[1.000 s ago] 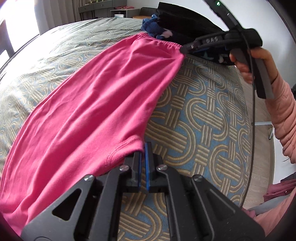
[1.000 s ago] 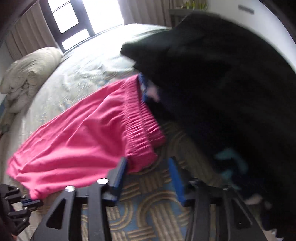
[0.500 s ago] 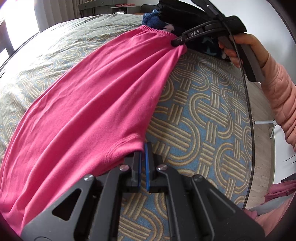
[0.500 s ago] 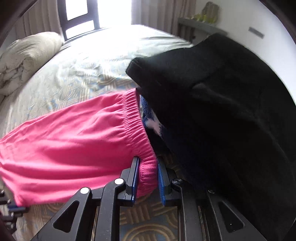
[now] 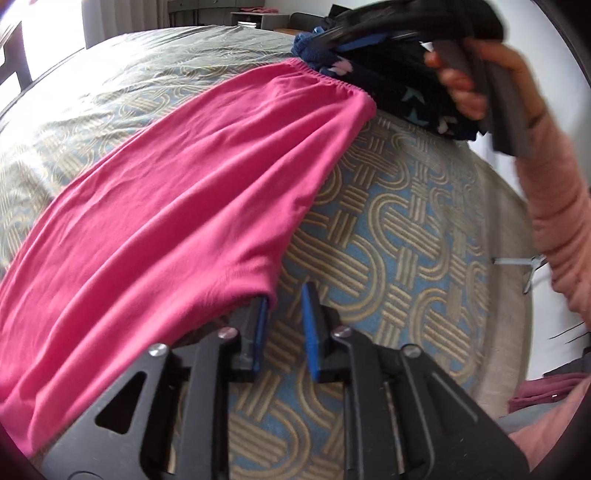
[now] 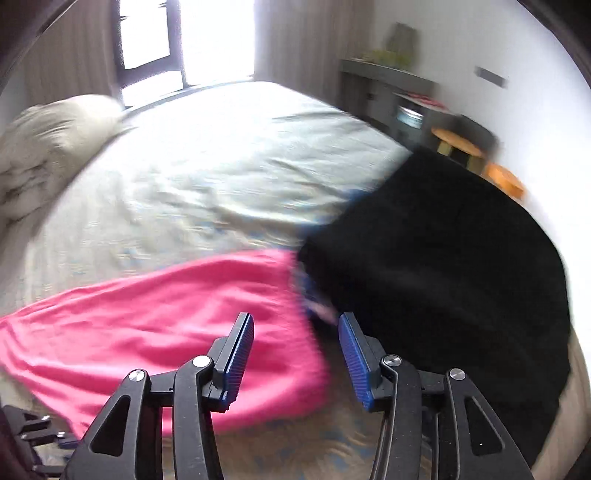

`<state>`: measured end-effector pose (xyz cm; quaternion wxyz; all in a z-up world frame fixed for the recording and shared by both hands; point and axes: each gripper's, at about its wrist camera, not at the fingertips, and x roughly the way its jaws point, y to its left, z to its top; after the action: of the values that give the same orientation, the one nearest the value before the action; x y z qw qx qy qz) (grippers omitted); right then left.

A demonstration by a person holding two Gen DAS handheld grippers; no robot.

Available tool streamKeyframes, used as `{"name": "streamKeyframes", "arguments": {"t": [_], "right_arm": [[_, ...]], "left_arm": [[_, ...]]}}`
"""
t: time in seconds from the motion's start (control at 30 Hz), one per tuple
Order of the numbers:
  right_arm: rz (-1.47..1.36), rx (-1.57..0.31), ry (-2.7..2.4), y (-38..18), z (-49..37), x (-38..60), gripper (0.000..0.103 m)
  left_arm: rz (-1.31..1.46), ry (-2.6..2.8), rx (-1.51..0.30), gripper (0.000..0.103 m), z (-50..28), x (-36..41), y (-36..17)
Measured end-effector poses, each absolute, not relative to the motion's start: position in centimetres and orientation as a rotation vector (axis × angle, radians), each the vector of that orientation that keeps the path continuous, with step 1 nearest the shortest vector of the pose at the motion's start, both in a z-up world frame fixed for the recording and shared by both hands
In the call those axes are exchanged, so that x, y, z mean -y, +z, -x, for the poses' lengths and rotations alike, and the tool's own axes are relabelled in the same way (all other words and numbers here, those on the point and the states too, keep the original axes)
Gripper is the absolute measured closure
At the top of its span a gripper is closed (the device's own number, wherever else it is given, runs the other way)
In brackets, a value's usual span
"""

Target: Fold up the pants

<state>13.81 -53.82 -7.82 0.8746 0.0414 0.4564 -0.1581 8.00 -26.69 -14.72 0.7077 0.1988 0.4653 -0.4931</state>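
The pink pants point(image 5: 177, 206) lie flat on the patterned bedspread point(image 5: 399, 236), folded lengthwise, with the elastic waistband at the far end. My left gripper point(image 5: 284, 306) is open at the near hem, its left pad touching the cloth edge, holding nothing. My right gripper point(image 6: 295, 347) is open and lifted above the waistband end of the pants point(image 6: 166, 317); it also shows in the left wrist view point(image 5: 373, 33), held in a hand above the waistband corner.
A pile of black and dark blue clothes point(image 6: 443, 266) lies right beside the waistband; it also shows in the left wrist view point(image 5: 406, 88). A rumpled duvet point(image 6: 40, 147) lies at the head of the bed. Stools and shelves point(image 6: 461, 147) stand by the wall.
Both grippers have opened and let go of the pants. The right gripper has lifted up and back from the waistband. The pants now lie loose on the bed.
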Motion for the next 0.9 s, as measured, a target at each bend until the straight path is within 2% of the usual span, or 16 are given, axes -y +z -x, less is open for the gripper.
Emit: {"name": "streamKeyframes", "arguments": {"t": [0.07,0.13,0.2,0.23,0.27,0.33,0.37,0.43,0.47,0.5,0.57,0.7,0.9], "right_arm": [[-0.026,-0.995,-0.262,-9.4,-15.7,52.5,0.055],[0.001,-1.037,-0.243,-11.3,-17.2,52.2,0.064],[0.043,-1.12,-0.308,-14.4,-18.4,54.5,0.086],[0.084,-1.144,-0.383,-15.8,-18.7,55.3,0.09],[0.134,-1.135,-0.454,-16.5,-19.3,56.1,0.103],[0.082,-1.122,-0.455,-16.1,-19.2,56.6,0.103],[0.057,-1.11,-0.434,-15.3,-19.3,56.0,0.097],[0.019,-1.071,-0.269,-14.2,-20.3,53.2,0.094],[0.016,-1.065,-0.141,-13.5,-20.8,51.7,0.084],[0.042,-1.07,-0.074,-13.3,-21.3,50.6,0.068],[0.146,-1.085,0.036,-13.0,-21.9,48.0,0.052],[0.358,-1.127,0.182,-15.0,-25.1,43.4,0.051],[0.385,-1.184,0.352,-16.5,-28.3,39.8,0.051]], "left_arm": [[-0.411,-1.093,-1.044,0.083,-8.2,25.2,-13.9],[-0.379,-1.056,-1.037,0.082,-8.9,23.1,-12.8],[-0.351,-0.986,-1.02,0.08,-10.3,20.8,-11.9],[-0.348,-0.929,-1.007,0.078,-11.5,19.5,-11.6],[-0.358,-0.879,-0.996,0.076,-12.7,18.6,-11.5],[-0.379,-0.786,-0.984,0.065,-16.0,16.9,-11.7],[-0.381,-0.748,-0.992,0.063,-18.0,16.3,-12.0],[-0.386,-0.713,-1.025,0.058,-21.4,15.5,-12.9],[-0.4,-0.704,-1.041,0.058,-22.6,15.3,-13.4],[-0.429,-0.679,-1.048,0.058,-23.9,15.1,-14.0],[-0.497,-0.655,-1.068,0.058,-25.7,15.0,-15.1],[-0.59,-0.703,-1.067,0.058,-26.6,15.3,-16.1],[-0.732,-0.817,-1.043,0.058,-26.9,16.6,-16.0]]}}
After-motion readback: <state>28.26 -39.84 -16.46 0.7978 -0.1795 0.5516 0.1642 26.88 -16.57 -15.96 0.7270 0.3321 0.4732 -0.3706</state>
